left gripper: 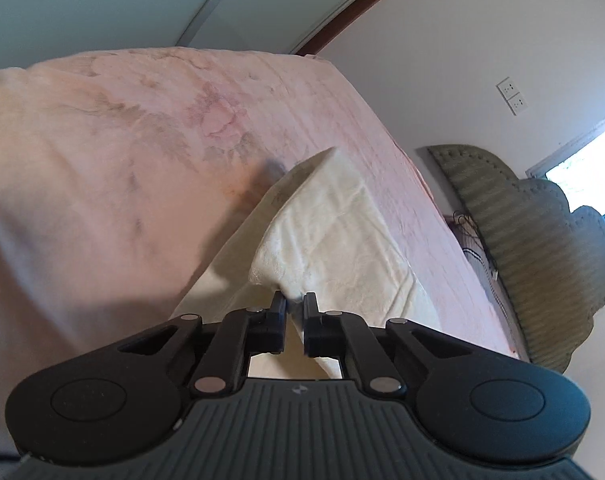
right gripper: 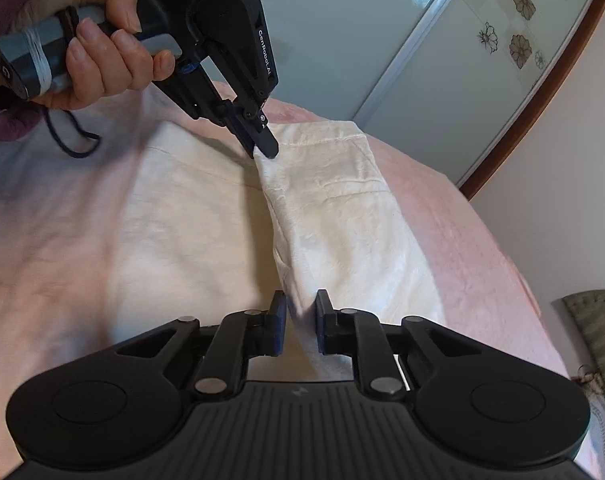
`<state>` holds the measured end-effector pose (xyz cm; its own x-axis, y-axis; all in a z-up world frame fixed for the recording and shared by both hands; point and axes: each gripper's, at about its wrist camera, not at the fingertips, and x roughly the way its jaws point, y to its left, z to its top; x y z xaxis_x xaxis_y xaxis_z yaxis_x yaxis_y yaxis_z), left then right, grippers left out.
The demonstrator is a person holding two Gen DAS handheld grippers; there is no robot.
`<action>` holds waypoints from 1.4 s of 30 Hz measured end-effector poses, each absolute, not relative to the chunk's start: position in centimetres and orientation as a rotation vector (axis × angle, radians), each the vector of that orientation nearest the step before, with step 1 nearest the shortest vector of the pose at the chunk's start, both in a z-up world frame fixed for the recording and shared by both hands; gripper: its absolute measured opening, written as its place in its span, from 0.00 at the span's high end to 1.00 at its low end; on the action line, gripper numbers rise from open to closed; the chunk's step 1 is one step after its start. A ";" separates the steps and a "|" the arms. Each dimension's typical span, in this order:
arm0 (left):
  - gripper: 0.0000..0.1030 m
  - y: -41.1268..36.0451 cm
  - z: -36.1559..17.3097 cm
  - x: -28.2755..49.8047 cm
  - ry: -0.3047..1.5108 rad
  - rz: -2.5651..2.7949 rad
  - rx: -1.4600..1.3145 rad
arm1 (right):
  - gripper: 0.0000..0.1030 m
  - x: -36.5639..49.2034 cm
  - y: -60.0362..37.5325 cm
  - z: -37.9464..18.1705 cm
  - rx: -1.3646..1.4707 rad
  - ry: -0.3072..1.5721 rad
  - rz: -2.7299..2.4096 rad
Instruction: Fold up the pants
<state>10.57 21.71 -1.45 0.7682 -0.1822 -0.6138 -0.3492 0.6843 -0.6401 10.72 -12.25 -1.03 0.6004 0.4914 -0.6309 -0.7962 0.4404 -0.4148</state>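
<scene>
Both grippers, left (left gripper: 294, 300) and right (right gripper: 301, 300), fingers pinched on cream pants (right gripper: 342, 220) fold edge, lifted above pink bedspread (right gripper: 462, 220)

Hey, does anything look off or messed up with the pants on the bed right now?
Nothing stands out. The cream textured pants lie partly folded on the pink bedspread, one edge lifted by the left hand-held gripper and the right hand-held gripper. No tears or stains on the pants show.

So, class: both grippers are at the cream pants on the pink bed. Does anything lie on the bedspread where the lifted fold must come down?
Nothing visible does. The left gripper and right gripper pinch the pants; the flat layer beside them looks bare.
</scene>
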 end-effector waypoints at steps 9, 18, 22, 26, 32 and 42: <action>0.94 20.2 0.2 5.8 0.688 0.164 -0.648 | 0.88 8.1 -11.5 -2.0 -0.641 0.508 0.894; 0.93 19.5 -0.8 5.7 0.774 0.218 -0.584 | 0.86 7.5 -11.9 -2.9 -0.554 0.571 0.859; 0.92 19.2 -0.2 5.7 0.787 0.225 -0.567 | 0.86 8.6 -13.0 -2.7 -0.408 0.639 0.848; 0.79 19.0 1.1 5.4 0.800 0.271 -0.523 | 0.84 7.9 -15.4 -0.9 -0.305 0.636 0.842; 0.78 17.6 4.0 4.1 0.655 0.345 -0.400 | 0.84 6.9 -23.7 0.3 -0.153 0.665 0.584; 0.43 2.3 4.2 7.7 0.664 -0.325 0.087 | 0.80 9.3 -35.7 0.0 0.428 0.621 0.303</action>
